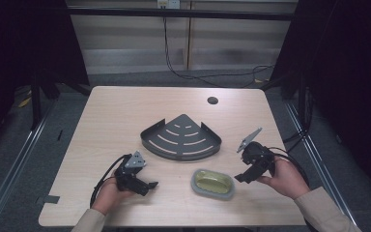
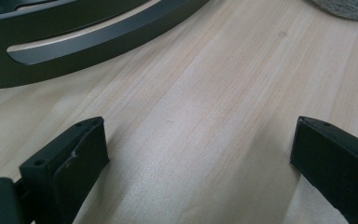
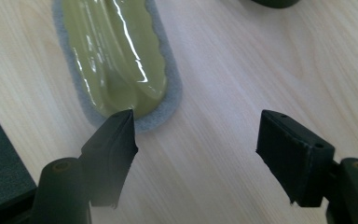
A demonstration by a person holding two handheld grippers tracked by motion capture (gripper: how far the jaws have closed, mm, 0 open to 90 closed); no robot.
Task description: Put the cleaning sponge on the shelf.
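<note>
while right gripper (image 3: 196, 140) hangs open beside soap dish (image 1: 213, 183), i judge grasp pending; next, straddle dish rim. left gripper (image 2: 200, 158) open, empty.

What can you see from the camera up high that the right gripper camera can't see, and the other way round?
The high view takes in the whole table: the dark fan-shaped corner shelf, the left gripper with its hand, the right gripper, a round hole in the tabletop and cables on the floor. The right gripper view gives close detail instead: the wavy shiny edge of the yellow-green soap dish, its fuzzy grey pad, and the jaws standing apart with bare wood between them. Both views share the soap dish, the wooden table and the right gripper.
</note>
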